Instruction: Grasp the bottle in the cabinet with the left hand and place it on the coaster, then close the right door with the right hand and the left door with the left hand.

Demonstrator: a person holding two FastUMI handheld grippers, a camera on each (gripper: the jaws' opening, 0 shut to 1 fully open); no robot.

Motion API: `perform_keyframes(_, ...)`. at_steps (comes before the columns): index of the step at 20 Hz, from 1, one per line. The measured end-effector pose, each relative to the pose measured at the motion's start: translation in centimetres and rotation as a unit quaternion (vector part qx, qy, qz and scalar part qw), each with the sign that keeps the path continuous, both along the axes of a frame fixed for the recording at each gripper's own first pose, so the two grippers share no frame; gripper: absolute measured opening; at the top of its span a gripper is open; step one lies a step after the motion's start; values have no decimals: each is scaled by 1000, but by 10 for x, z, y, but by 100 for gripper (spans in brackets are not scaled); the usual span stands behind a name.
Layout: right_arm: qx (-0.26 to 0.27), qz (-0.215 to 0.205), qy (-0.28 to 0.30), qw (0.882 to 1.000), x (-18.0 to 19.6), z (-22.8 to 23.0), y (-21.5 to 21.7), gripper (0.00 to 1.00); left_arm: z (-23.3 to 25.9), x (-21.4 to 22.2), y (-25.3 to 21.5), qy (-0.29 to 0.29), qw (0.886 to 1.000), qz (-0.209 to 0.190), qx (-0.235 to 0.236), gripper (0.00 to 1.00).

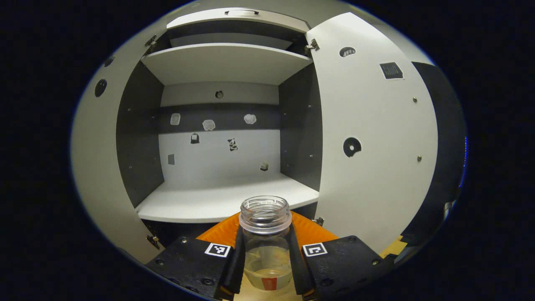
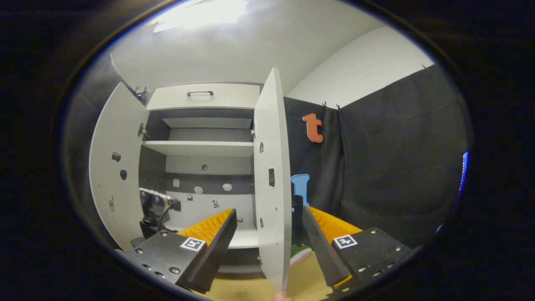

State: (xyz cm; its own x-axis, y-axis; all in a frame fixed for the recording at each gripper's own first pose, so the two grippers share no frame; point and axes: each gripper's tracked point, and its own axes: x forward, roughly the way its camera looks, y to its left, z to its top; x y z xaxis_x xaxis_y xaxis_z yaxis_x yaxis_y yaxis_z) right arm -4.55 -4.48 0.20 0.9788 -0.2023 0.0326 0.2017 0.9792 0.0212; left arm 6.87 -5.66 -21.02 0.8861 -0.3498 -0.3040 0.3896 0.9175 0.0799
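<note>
A: Looking along your left gripper (image 1: 266, 267), what sits nearest?

B: Its two fingers are closed in against the sides of the clear bottle (image 1: 266, 238), one on each flank. The bottle stands upright, uncapped, its threaded mouth above the fingers; it is outside the cabinet (image 1: 221, 196), in front of the lower shelf's front edge. Whether it rests on anything, you cannot tell.

A: And beyond the bottle?

B: The white lower shelf, then the back panel with small stuck-on shapes, and an upper shelf above. The left door (image 1: 94, 167) and the right door (image 1: 376, 138) both stand wide open.

A: Now your right gripper (image 2: 269, 246)?

B: Its fingers are spread wide, touching nothing. The edge of the right door (image 2: 271, 175) runs up between them, apart from both. Past the near finger, low in the cabinet opening, you see the other handheld rig (image 2: 156, 209). Farther off, a drawer front with a handle (image 2: 199, 93) tops the cabinet, with black cloth (image 2: 397, 159) hanging to the right.
</note>
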Motion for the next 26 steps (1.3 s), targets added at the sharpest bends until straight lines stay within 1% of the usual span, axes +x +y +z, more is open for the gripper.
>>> perform_keyframes(3,-7,4,4,1000,-3,0,-1,96,-30,-29,-2,13,999,-30,-27,49)
perform_keyframes(4,-9,5,4,1000,-4,0,-2,96,-42,-37,-1,25,999,-38,-26,49)
perform_keyframes(5,-11,4,3,1000,-6,1,-3,96,-56,-47,2,41,998,-42,-26,51)
perform_keyframes(6,-12,4,2,1000,-8,2,-3,96,-65,-54,3,52,997,-46,-33,48)
perform_keyframes(9,-22,4,1,1000,-11,6,-8,96,-89,-74,1,80,993,-65,-62,49)
perform_keyframes(15,-37,-6,3,999,-21,11,-24,96,-144,-100,16,119,990,-63,-48,49)
perform_keyframes(16,-41,-9,4,999,-22,11,-27,93,-154,-104,19,127,989,-61,-43,52)
perform_keyframes(17,-43,-10,5,999,-23,11,-29,93,-164,-108,21,135,988,-59,-37,49)
perform_keyframes(18,-45,-10,7,999,-24,11,-31,93,-174,-113,22,144,987,-58,-33,49)
perform_keyframes(19,-46,-10,8,999,-24,11,-32,96,-182,-116,23,151,986,-57,-29,49)
perform_keyframes(22,-52,-11,10,999,-22,11,-37,95,-198,-122,22,159,985,-60,-31,50)
perform_keyframes(23,-54,-11,11,998,-21,11,-38,93,-204,-123,24,163,985,-58,-27,50)
perform_keyframes(25,-58,-12,14,998,-21,9,-41,93,-214,-125,25,168,984,-50,-21,50)
perform_keyframes(26,-60,-13,15,998,-20,8,-43,96,-217,-125,25,167,985,-48,-20,50)
